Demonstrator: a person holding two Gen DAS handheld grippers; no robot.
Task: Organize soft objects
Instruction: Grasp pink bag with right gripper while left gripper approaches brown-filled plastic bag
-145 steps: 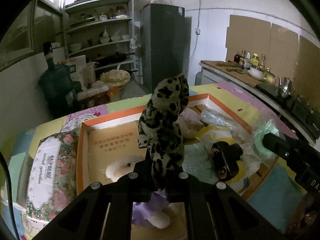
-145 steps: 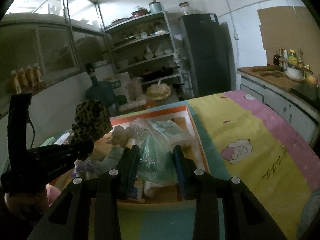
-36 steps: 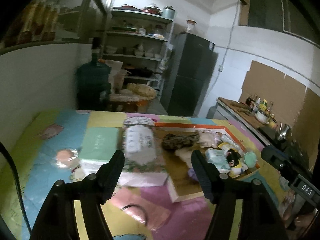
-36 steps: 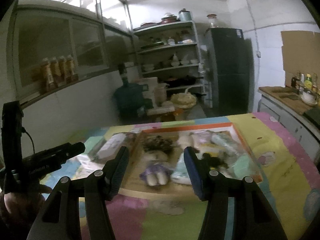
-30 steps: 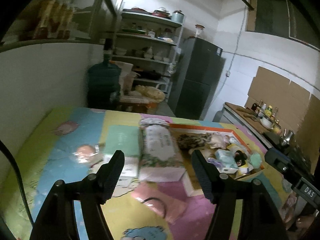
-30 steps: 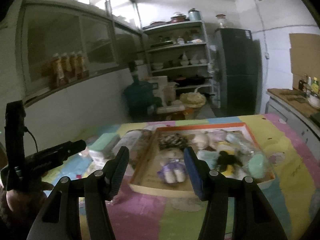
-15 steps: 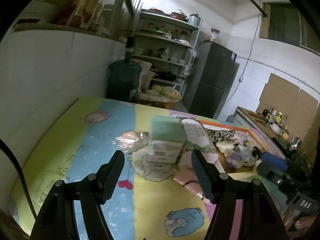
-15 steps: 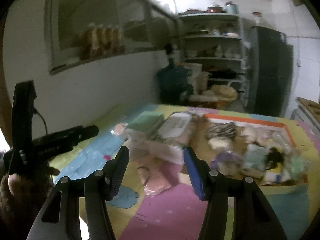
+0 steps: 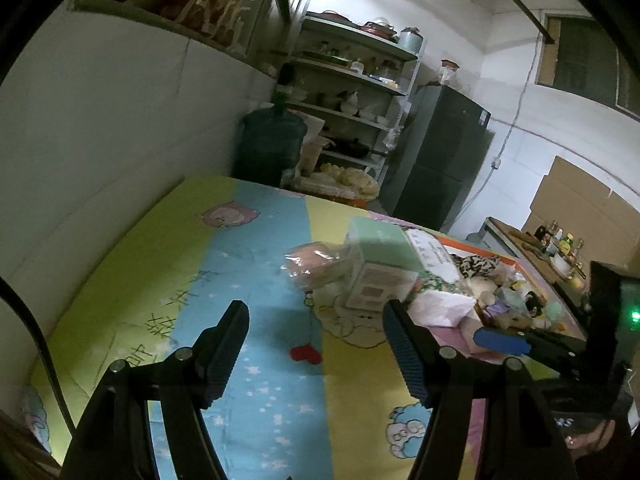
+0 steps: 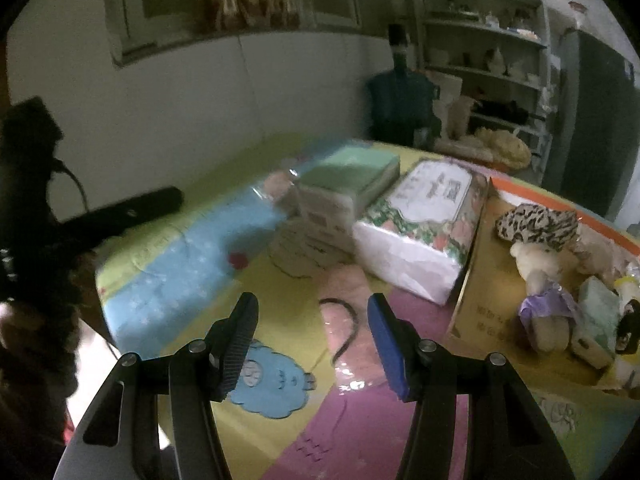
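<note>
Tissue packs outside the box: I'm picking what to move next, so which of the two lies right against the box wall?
The floral-printed tissue pack: it lies along the cardboard box wall. The green-topped pack sits beyond it.

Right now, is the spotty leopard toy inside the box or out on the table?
Inside. The leopard toy lies in the orange-edged box, at its far end, above the doll in the purple dress.

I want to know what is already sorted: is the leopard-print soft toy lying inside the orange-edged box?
Yes, the leopard-print soft toy lies inside the orange-edged box, at its far end above a cream plush.
</note>
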